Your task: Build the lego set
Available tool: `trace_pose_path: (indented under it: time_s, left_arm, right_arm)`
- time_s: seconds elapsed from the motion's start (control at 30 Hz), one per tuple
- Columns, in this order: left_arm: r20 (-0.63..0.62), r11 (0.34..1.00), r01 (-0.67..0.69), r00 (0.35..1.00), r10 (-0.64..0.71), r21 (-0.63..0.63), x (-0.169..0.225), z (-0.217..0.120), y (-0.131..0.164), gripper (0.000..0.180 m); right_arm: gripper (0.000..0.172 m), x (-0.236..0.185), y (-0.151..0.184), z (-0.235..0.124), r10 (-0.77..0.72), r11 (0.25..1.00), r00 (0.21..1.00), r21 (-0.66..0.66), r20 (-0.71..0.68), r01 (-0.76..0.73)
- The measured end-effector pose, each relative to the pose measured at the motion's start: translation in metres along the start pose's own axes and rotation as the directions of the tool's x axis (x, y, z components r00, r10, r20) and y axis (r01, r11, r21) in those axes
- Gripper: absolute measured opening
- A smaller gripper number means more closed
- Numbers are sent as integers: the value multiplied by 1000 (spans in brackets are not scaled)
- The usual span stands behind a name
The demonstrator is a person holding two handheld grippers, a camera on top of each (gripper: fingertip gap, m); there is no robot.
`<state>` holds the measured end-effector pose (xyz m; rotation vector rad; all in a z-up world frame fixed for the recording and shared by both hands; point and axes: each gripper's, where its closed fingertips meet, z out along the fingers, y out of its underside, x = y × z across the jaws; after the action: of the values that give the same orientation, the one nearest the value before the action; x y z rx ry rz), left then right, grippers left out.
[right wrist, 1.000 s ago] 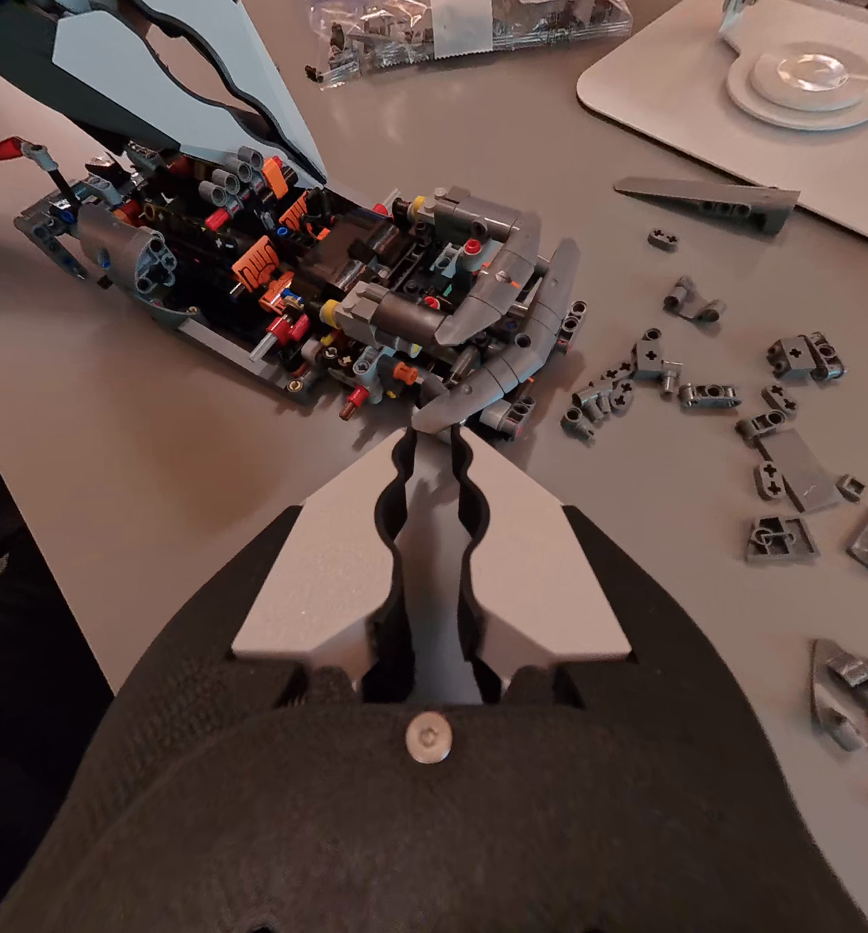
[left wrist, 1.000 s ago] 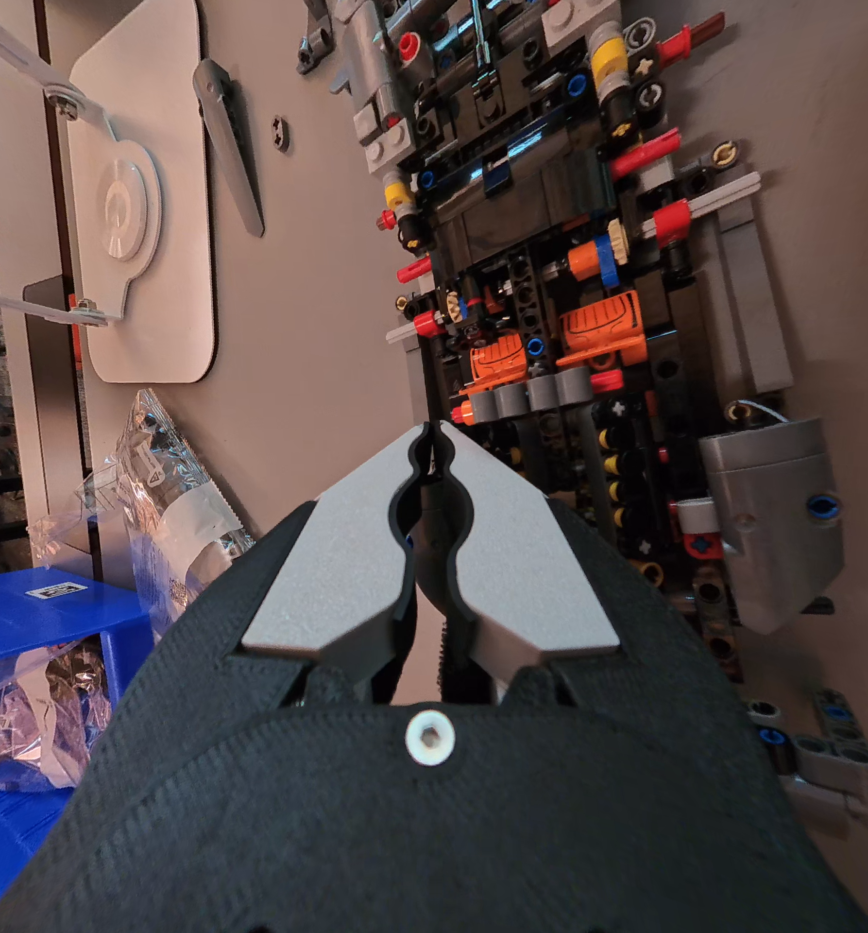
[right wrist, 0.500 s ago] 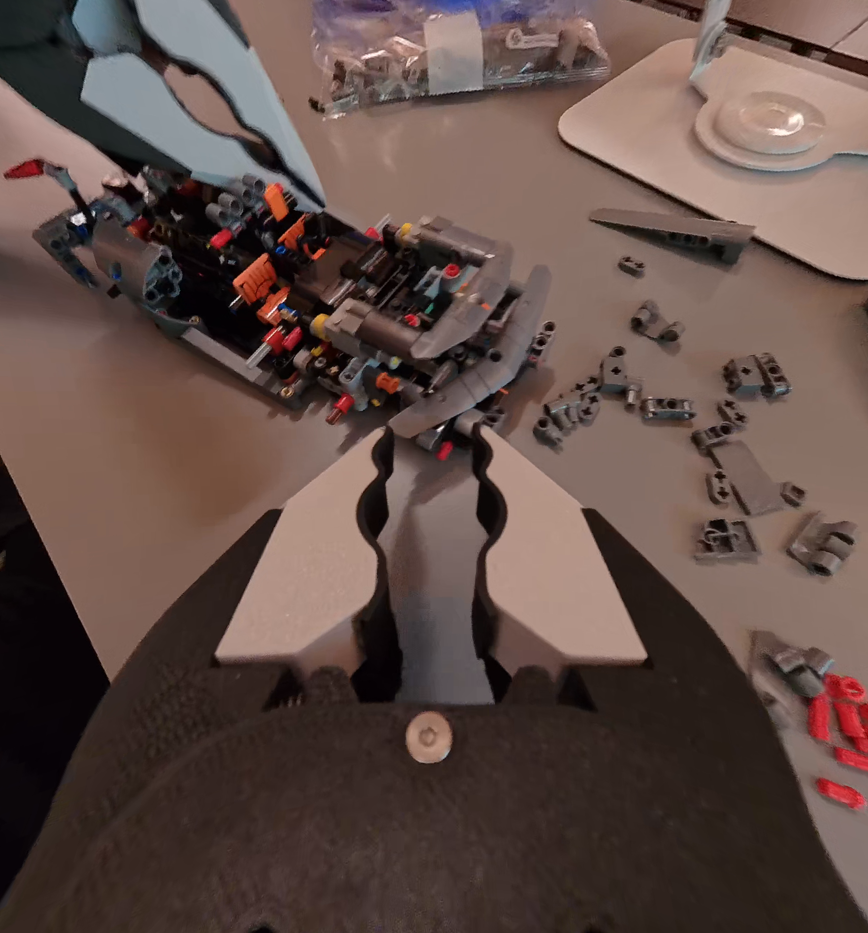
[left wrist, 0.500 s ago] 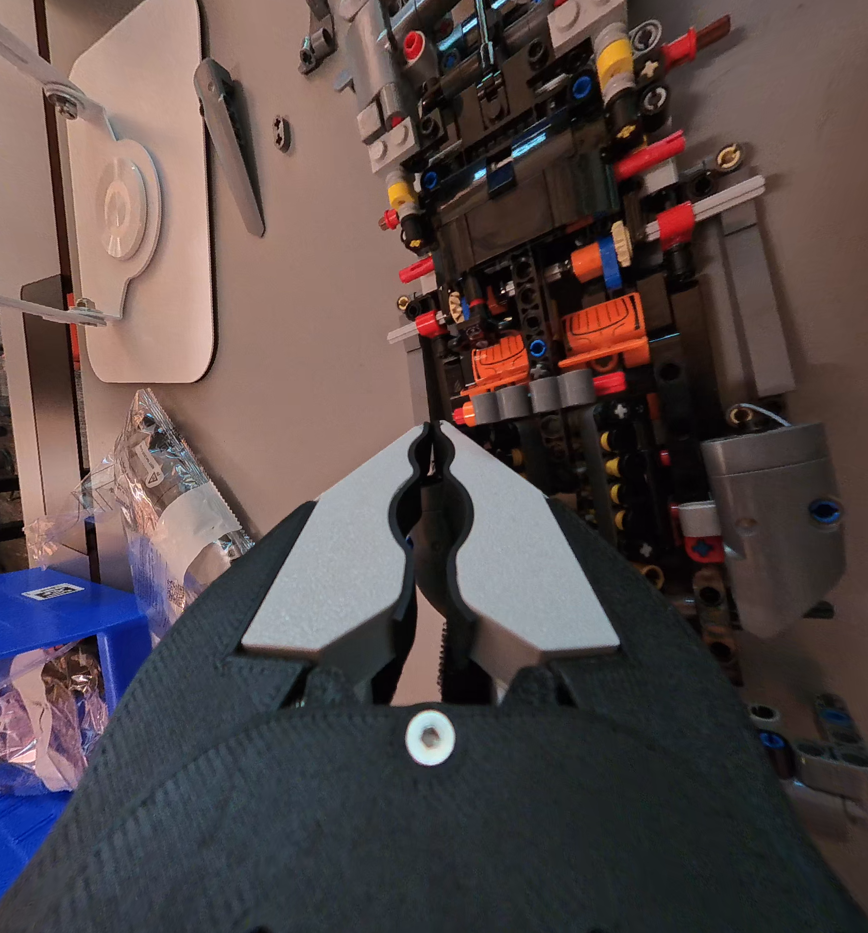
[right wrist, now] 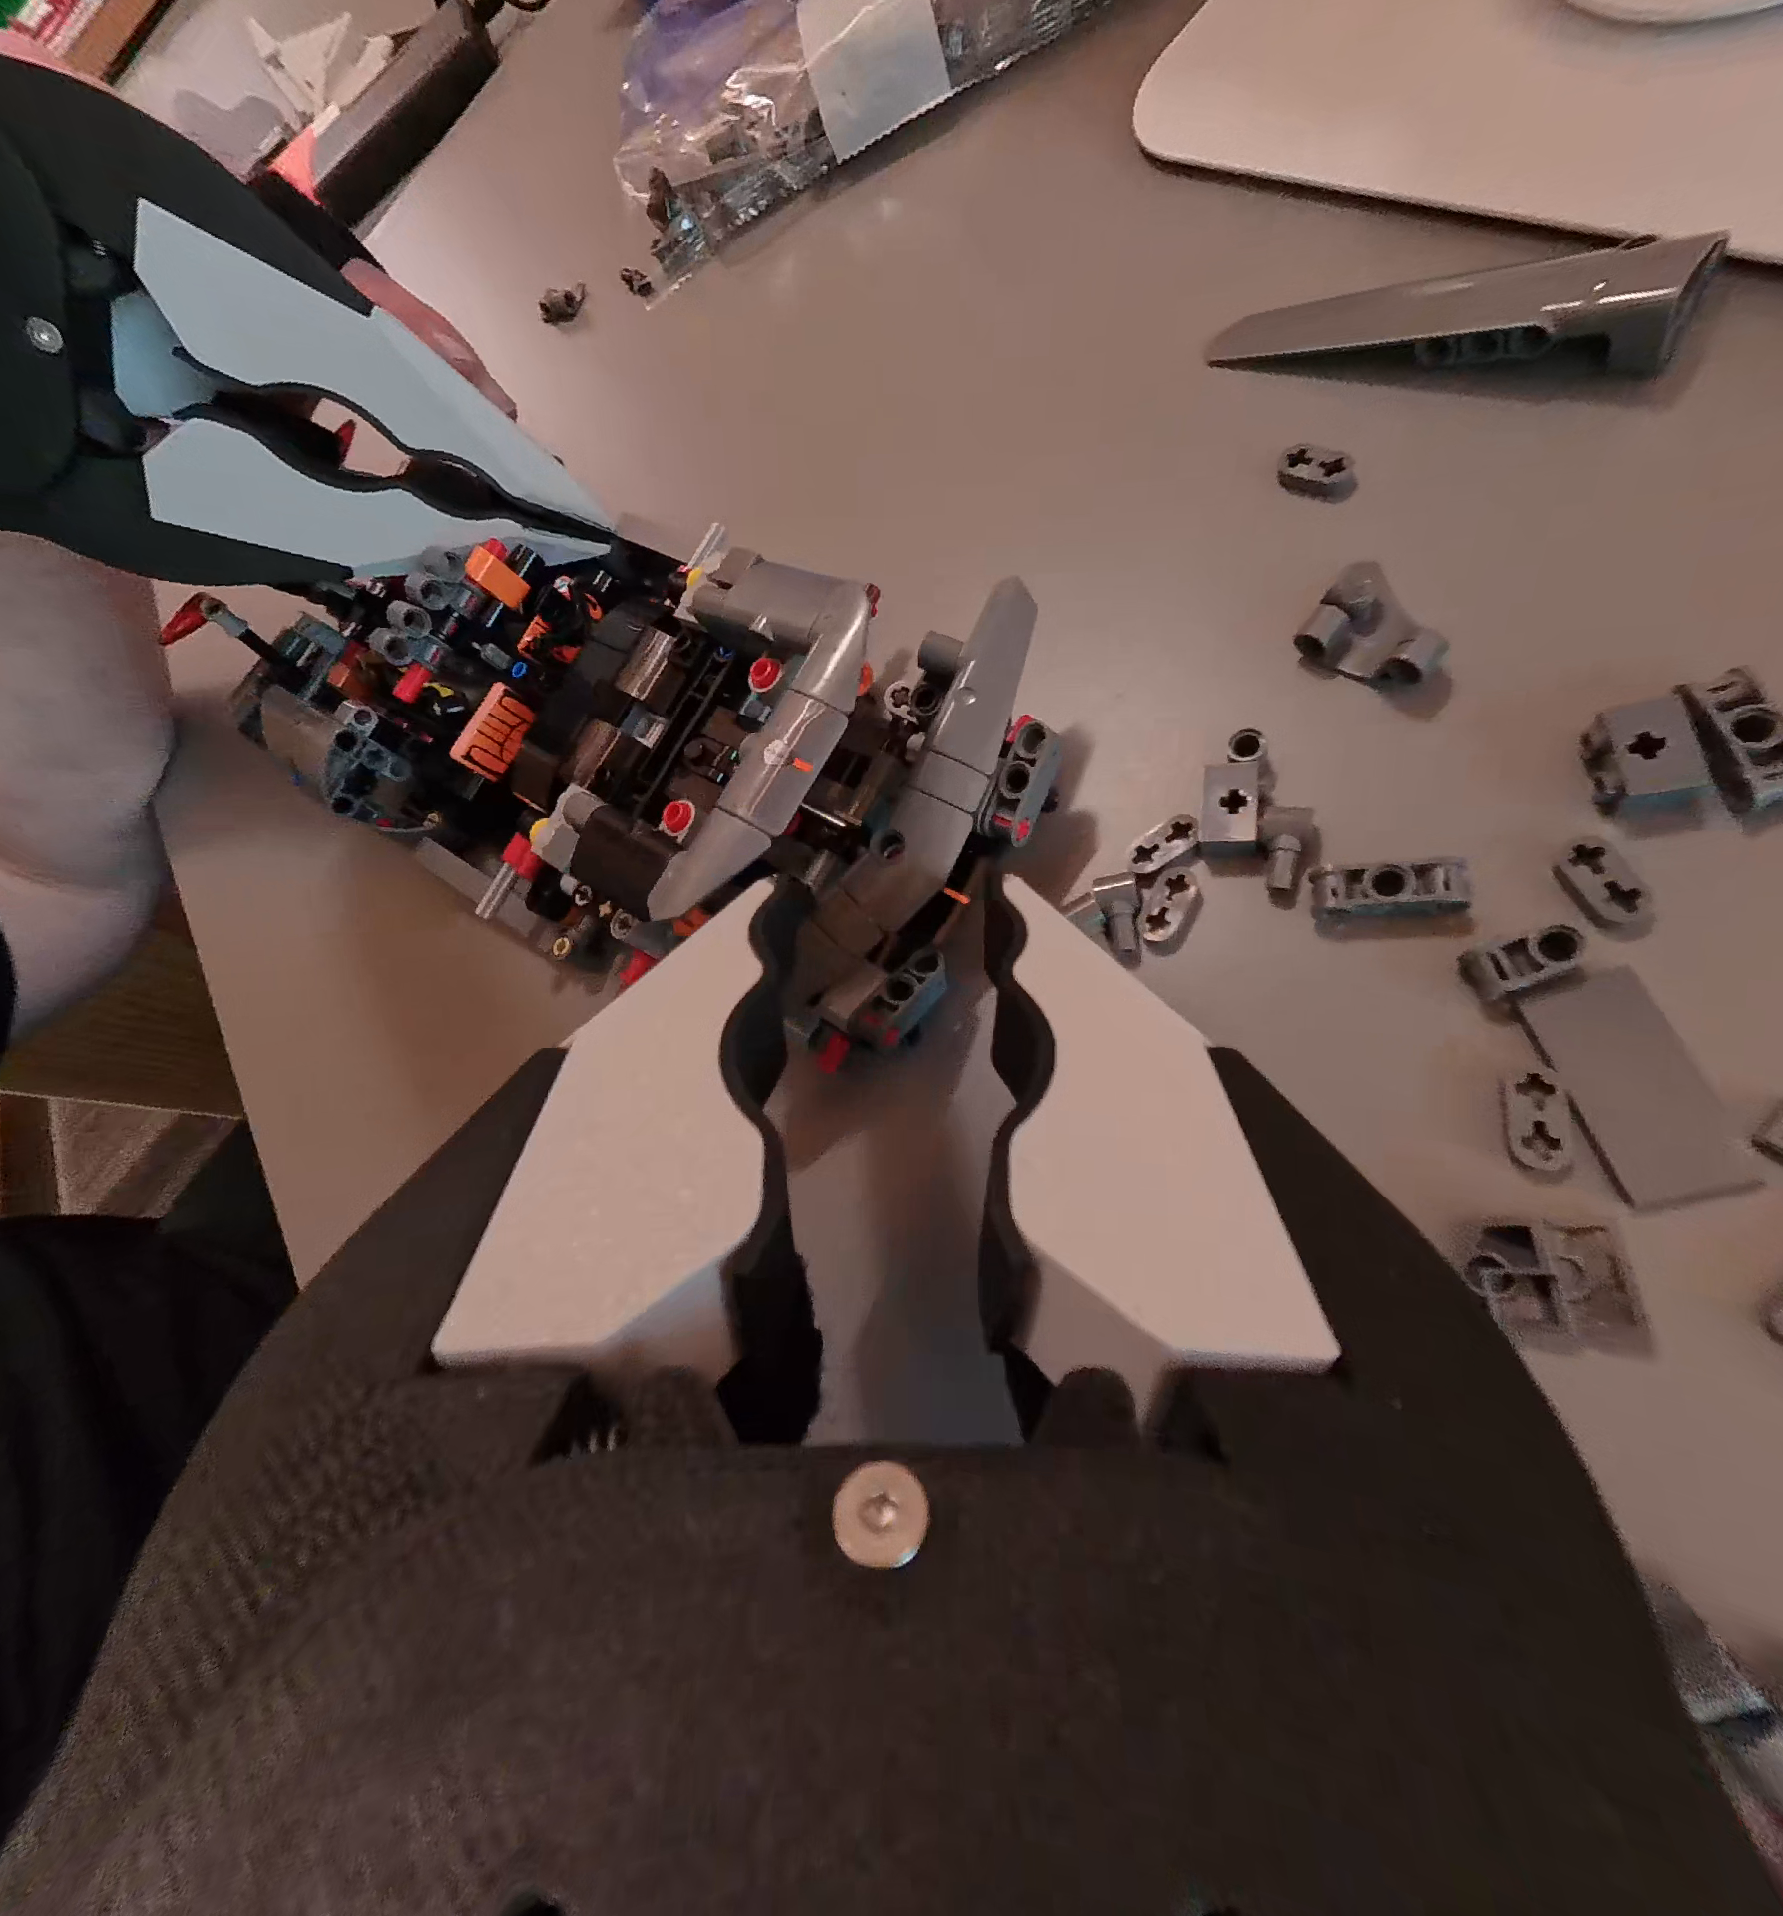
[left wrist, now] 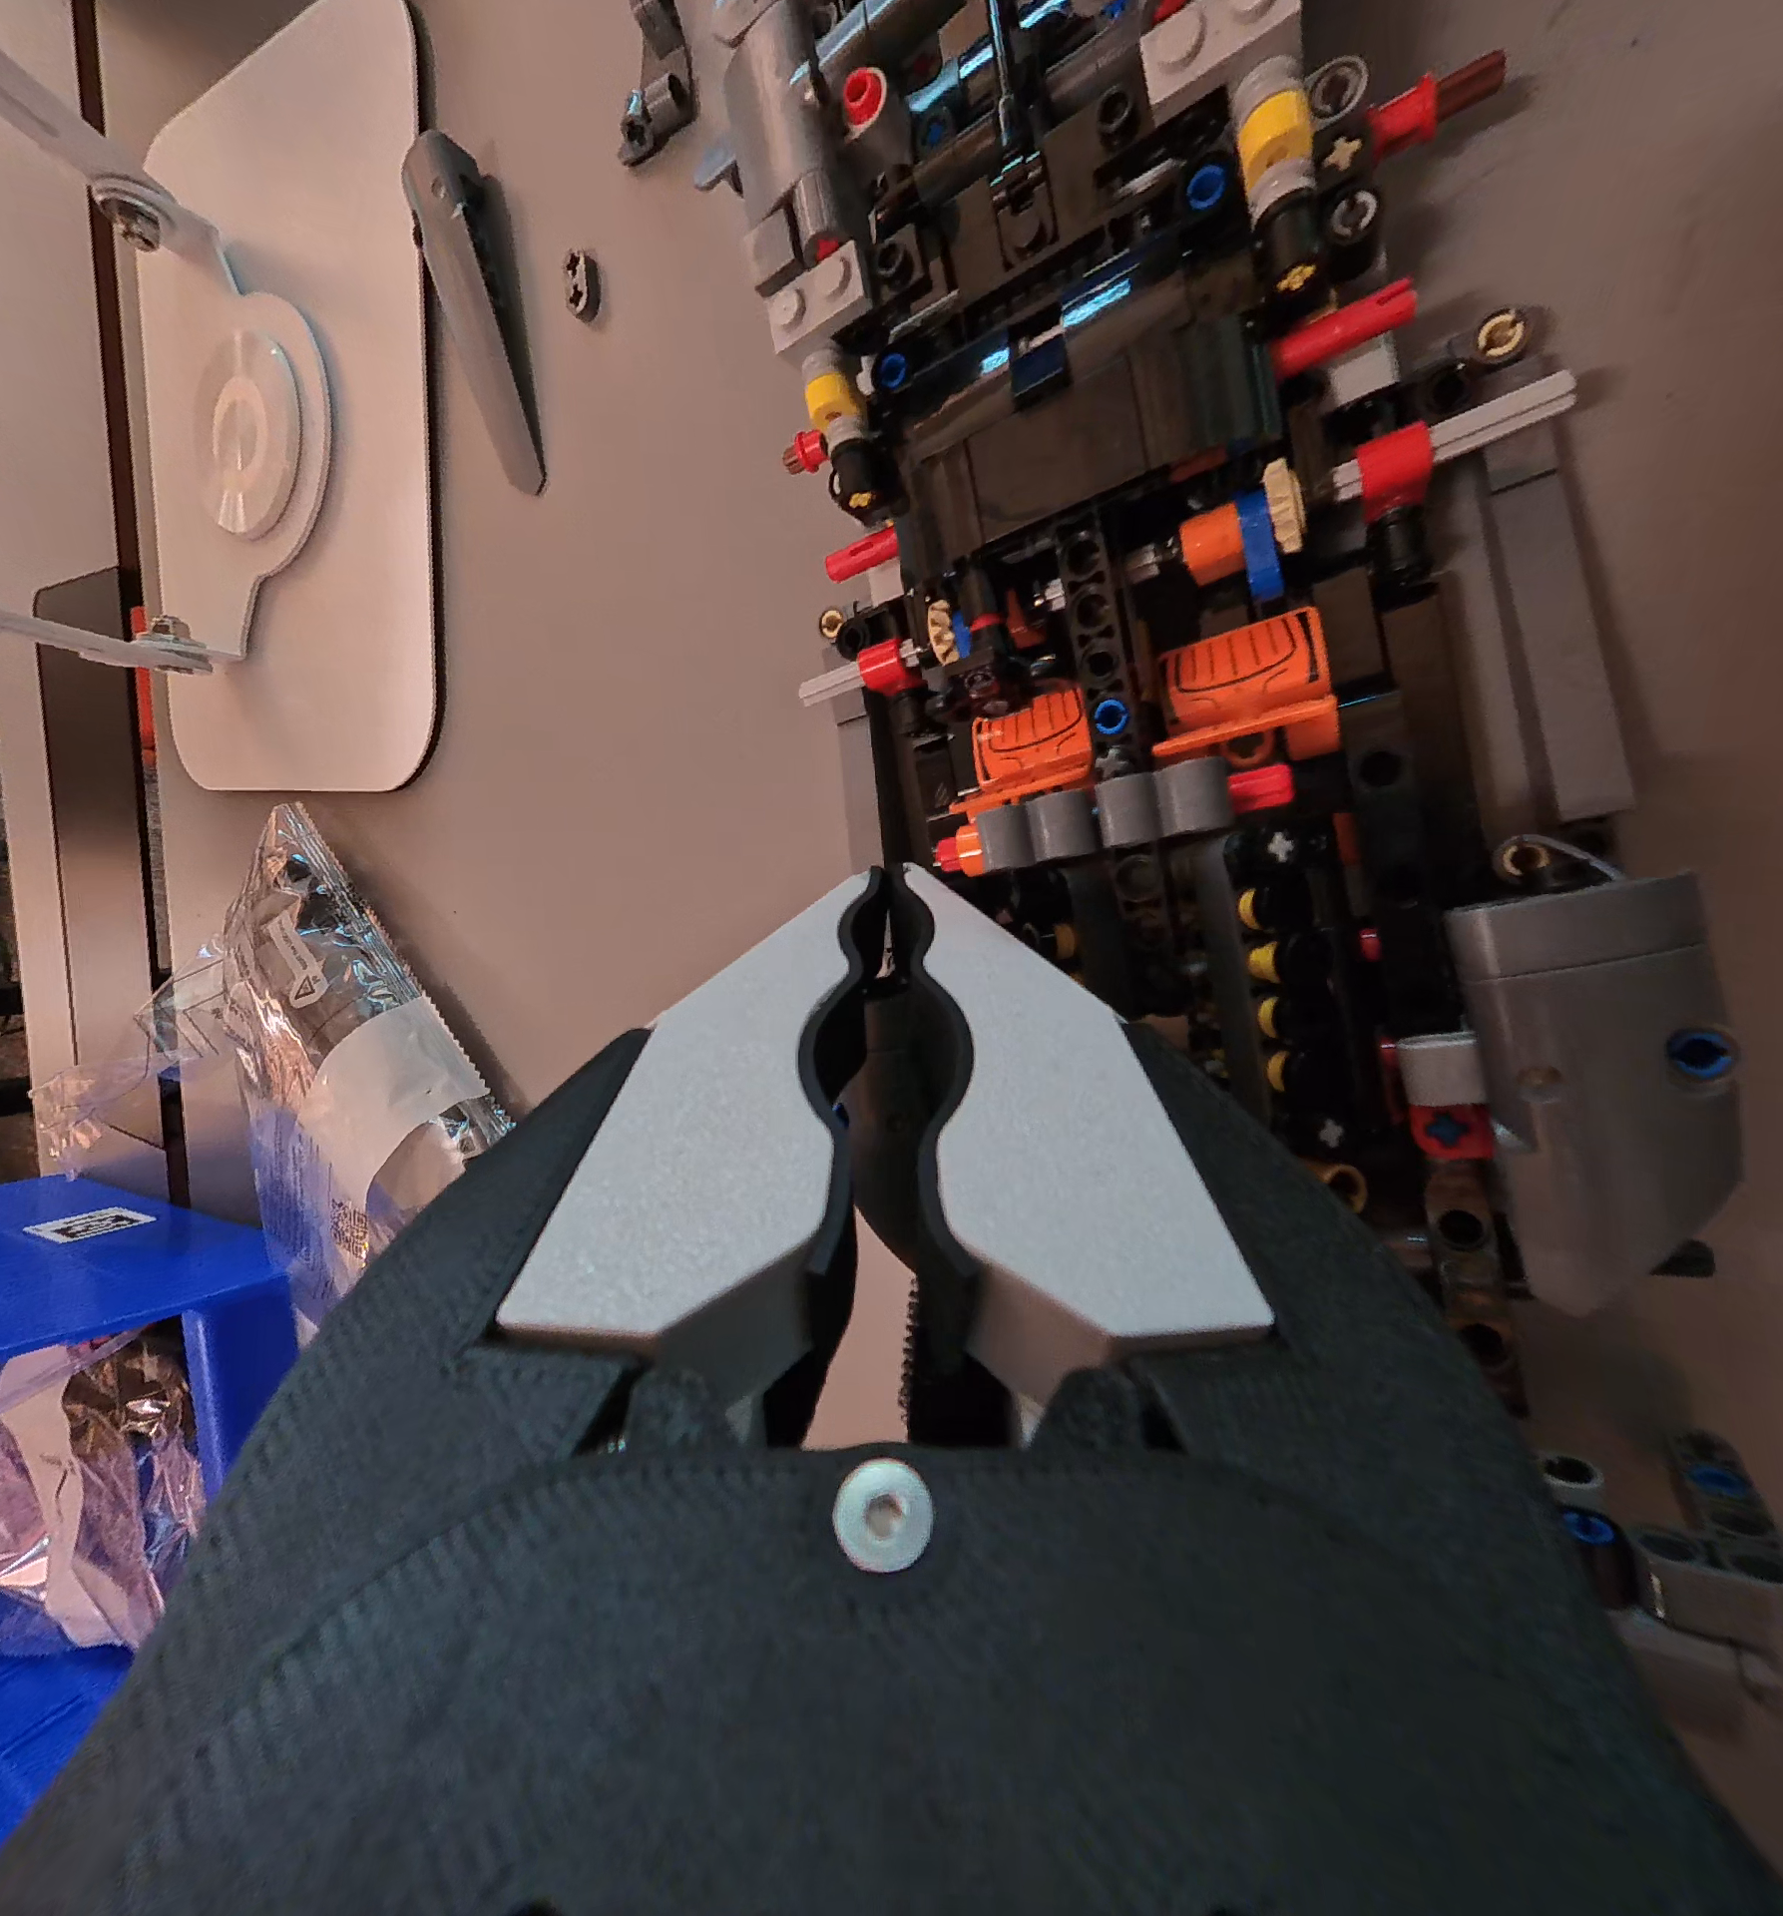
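A partly built brick model (left wrist: 1125,518), black with grey, orange, red and yellow parts, lies on the grey table (left wrist: 638,622). My left gripper (left wrist: 892,881) is shut on a thin black beam at the model's side edge. The right wrist view shows it (right wrist: 597,534) pinching that side. In that view the model (right wrist: 638,726) lies mid-frame. My right gripper (right wrist: 879,902) is open. Its fingers straddle the grey curved end (right wrist: 887,933) of the model without clamping it.
Several loose grey pieces (right wrist: 1384,892) lie right of the model, with a long grey wing panel (right wrist: 1488,321) and a white base plate (right wrist: 1488,104) behind. A plastic bag of parts (right wrist: 794,104) lies at the back. A blue box (left wrist: 89,1275) stands left. The table edge (right wrist: 244,1089) runs close on the left. My right fingertips sit around 15 cm from my left ones.
My right gripper has opened wider and moved forward and lower, so the model's grey end now sits between its fingers. My left gripper has stayed shut on the model's side.
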<state>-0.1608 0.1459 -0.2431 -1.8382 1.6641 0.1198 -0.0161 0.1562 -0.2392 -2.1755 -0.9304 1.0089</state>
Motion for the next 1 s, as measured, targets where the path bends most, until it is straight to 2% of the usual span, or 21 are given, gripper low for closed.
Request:
trace_pose_path:
  time_s: [0.03,0.17,0.37,0.63,1.0]
  left_arm:
    - [1,1000,-1,1000,1,0,0,0,0,0]
    - [2,1000,-2,1000,2,-2,0,0,0,0]
    - [5,1000,-5,1000,5,-4,0,0,0,0]
    - [6,1000,-2,1000,2,0,-1,0,0,0]
    - [4,1000,-2,1000,2,-4,-1,1,-1,0]
  right_arm:
    - [33,-2,1,1,6,1000,1000,-6,13,-5]
    - [24,-3,0,5,14,1000,1000,-7,27,-13]
    - [22,-2,-2,5,-21,1000,1000,2,-1,21]
    - [21,-4,-7,1,-108,994,992,-15,-63,108]
    - [23,-1,-2,3,-120,993,991,-26,-62,119]
